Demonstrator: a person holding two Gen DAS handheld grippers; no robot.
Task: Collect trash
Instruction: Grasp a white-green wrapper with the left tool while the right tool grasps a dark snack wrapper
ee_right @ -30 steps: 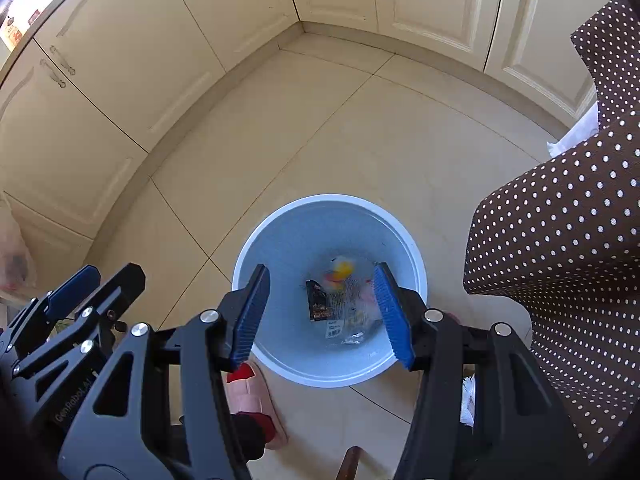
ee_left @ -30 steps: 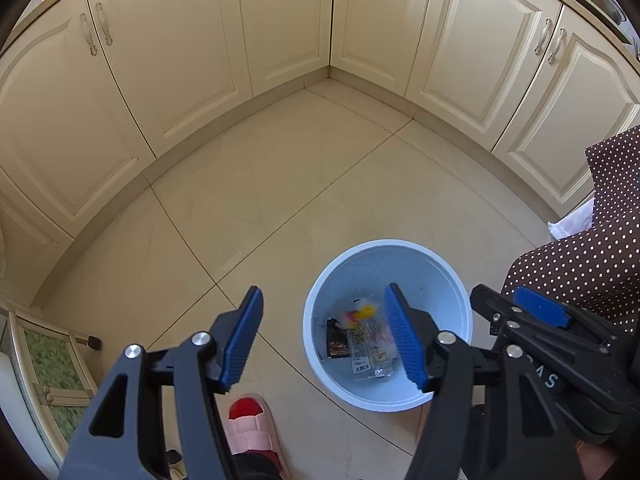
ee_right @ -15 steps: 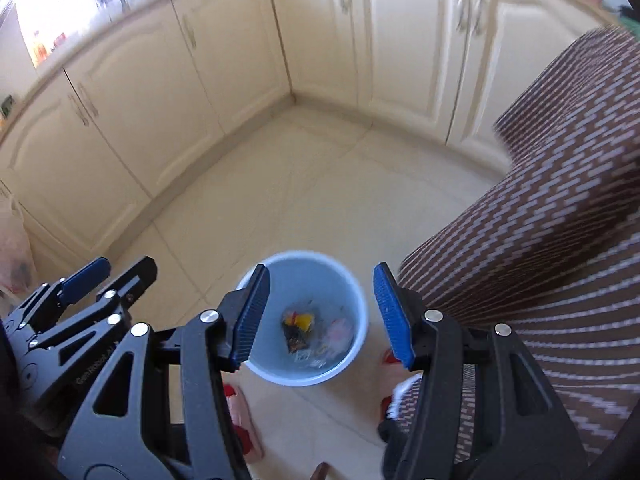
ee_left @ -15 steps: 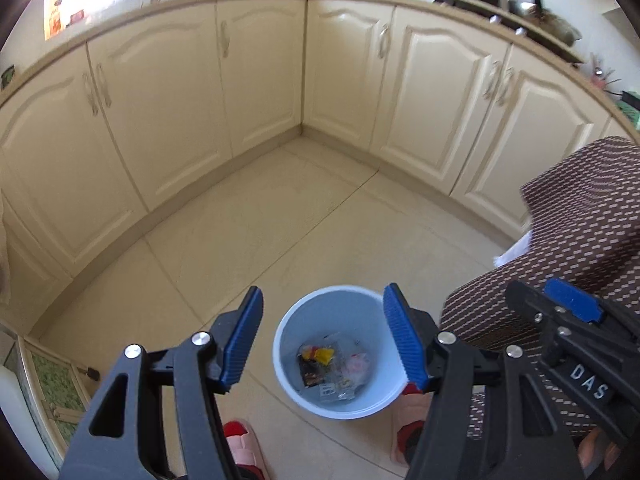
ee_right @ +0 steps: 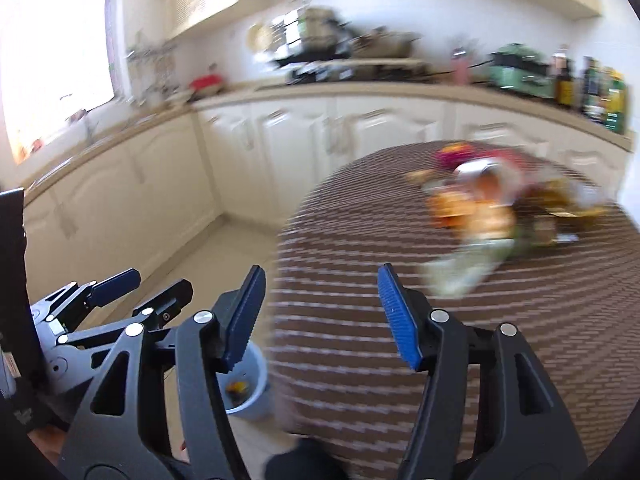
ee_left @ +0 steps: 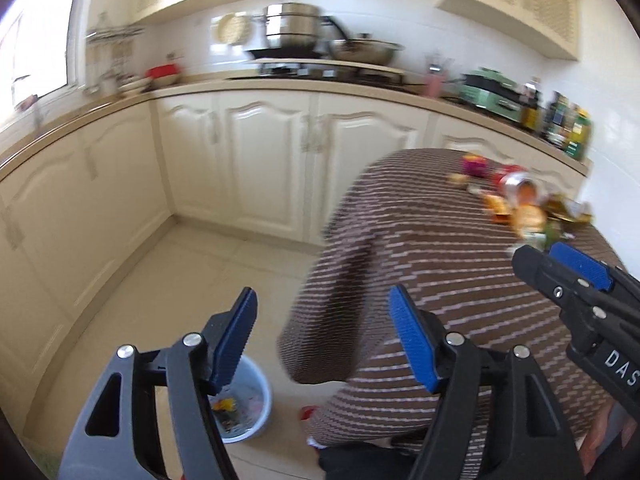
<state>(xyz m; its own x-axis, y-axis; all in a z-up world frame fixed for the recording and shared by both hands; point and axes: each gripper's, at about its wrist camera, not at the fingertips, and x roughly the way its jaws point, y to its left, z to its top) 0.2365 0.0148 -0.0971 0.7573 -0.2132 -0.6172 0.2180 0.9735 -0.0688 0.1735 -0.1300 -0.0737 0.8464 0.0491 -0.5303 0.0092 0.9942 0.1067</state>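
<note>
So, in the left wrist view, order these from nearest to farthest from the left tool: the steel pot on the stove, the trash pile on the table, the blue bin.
From the left tool:
1. Blue bin, on the floor just below its left finger.
2. Trash pile, on the far right of the brown tablecloth.
3. Steel pot, on the stove at the back wall.

The table stands in front of the counter, with the trash pile on its far right part. The bin sits on the floor left of the table, holding wrappers.
</note>
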